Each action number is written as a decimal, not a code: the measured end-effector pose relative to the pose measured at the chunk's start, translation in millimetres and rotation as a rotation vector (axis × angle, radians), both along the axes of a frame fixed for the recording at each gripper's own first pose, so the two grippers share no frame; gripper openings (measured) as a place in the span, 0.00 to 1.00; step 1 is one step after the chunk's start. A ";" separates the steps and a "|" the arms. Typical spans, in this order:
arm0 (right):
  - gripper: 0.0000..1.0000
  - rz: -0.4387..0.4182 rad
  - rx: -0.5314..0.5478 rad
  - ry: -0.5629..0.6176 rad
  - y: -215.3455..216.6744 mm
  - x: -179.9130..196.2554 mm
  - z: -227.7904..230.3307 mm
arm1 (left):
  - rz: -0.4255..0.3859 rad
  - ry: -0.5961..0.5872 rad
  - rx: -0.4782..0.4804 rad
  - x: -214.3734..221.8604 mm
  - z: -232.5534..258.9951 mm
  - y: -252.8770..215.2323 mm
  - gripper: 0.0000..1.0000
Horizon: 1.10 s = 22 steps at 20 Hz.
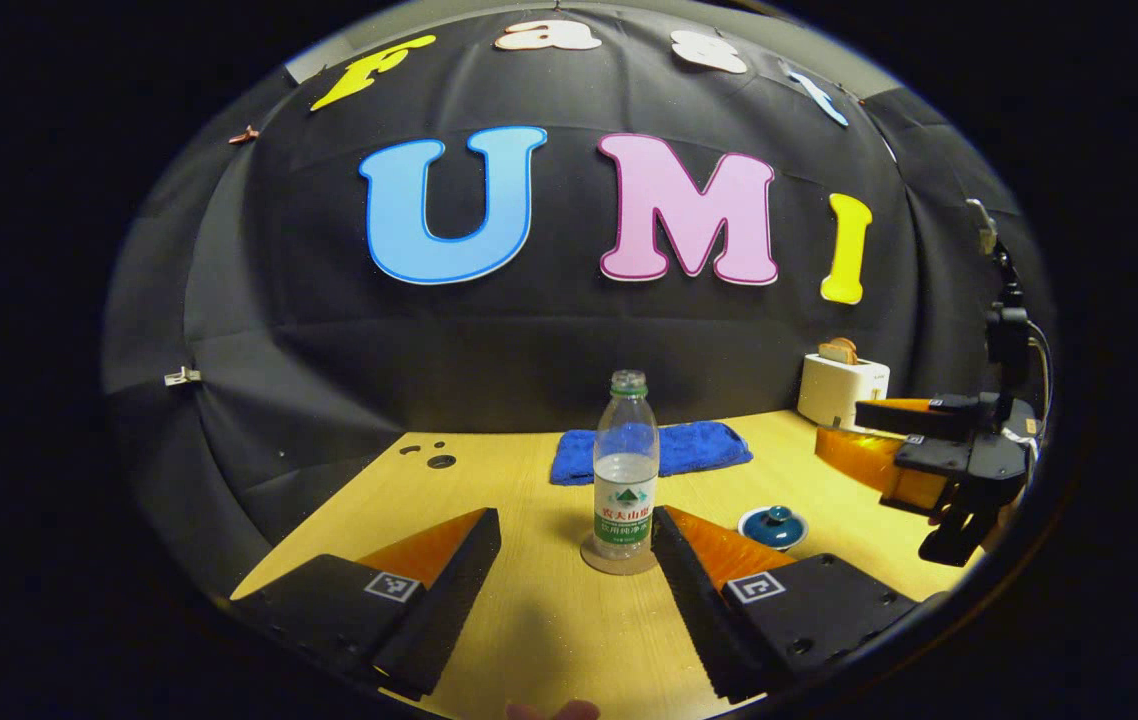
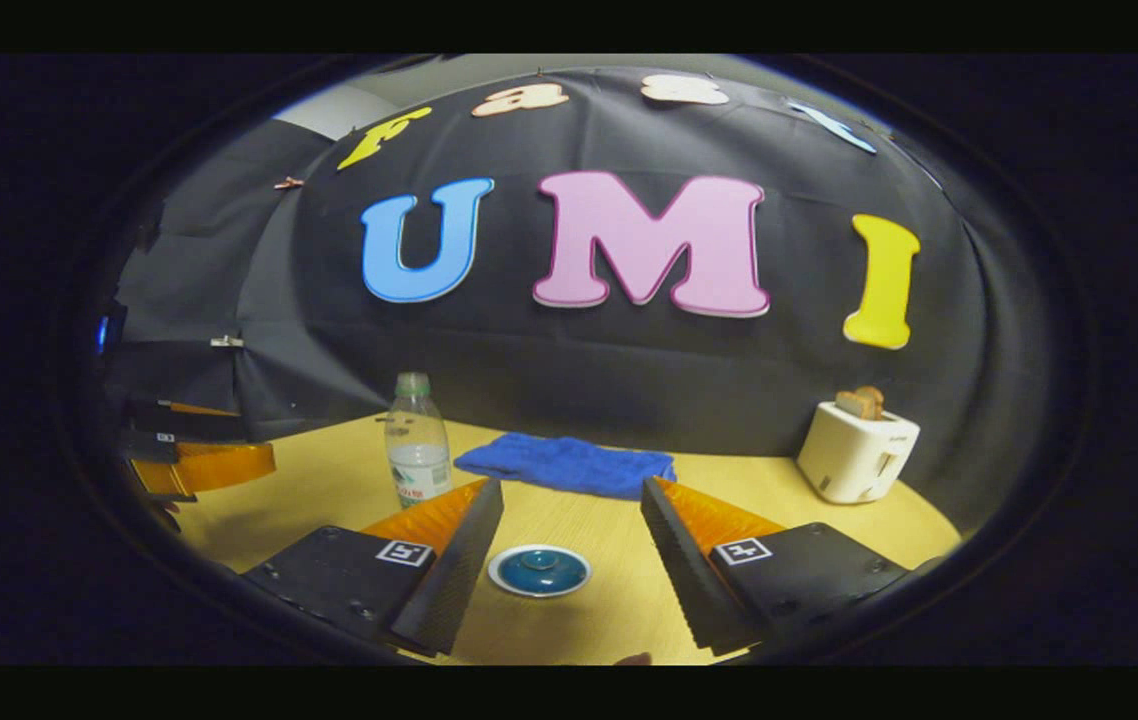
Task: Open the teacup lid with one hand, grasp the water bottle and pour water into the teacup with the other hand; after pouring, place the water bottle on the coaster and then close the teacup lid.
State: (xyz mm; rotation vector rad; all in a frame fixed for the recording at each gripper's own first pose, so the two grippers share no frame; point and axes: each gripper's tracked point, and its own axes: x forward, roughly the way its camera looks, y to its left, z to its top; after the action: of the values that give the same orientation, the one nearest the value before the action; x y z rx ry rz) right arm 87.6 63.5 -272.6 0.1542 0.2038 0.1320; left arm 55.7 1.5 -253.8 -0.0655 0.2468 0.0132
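Already the left hand-held gripper [image 1: 576,560] is gaping wide around the bottle [image 1: 626,470] at frame centre, risking a tip-over. Meanwhile the right hand-held gripper [image 2: 571,555] is hovering wide above the lid [image 2: 539,570], risking a slip.

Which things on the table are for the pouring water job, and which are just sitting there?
For the job:
water bottle, standing on a round coaster
teacup lid, blue with a knob
left gripper and right gripper, both open

Just lying about:
blue towel at the back
white toaster with bread in it
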 end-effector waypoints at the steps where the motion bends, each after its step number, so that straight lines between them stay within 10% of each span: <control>1: 0.87 -0.003 0.004 0.000 -3.7 -4.1 16.9 | 0.005 -0.005 0.001 -2.9 14.4 1.6 0.95; 10: 0.90 -0.045 -0.019 -0.085 -35.4 -38.1 163.7 | -0.015 -0.065 0.018 -28.5 116.5 11.2 0.94; 22: 0.90 -0.113 -0.015 -0.082 -61.1 -95.8 213.5 | 0.011 -0.105 -0.012 -56.7 169.0 30.3 0.94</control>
State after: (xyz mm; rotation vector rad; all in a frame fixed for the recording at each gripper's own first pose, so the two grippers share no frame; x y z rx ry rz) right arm -8.2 2.4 -59.0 0.1446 0.1137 0.0248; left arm -1.0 31.8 -84.8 -0.0794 0.1416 0.0189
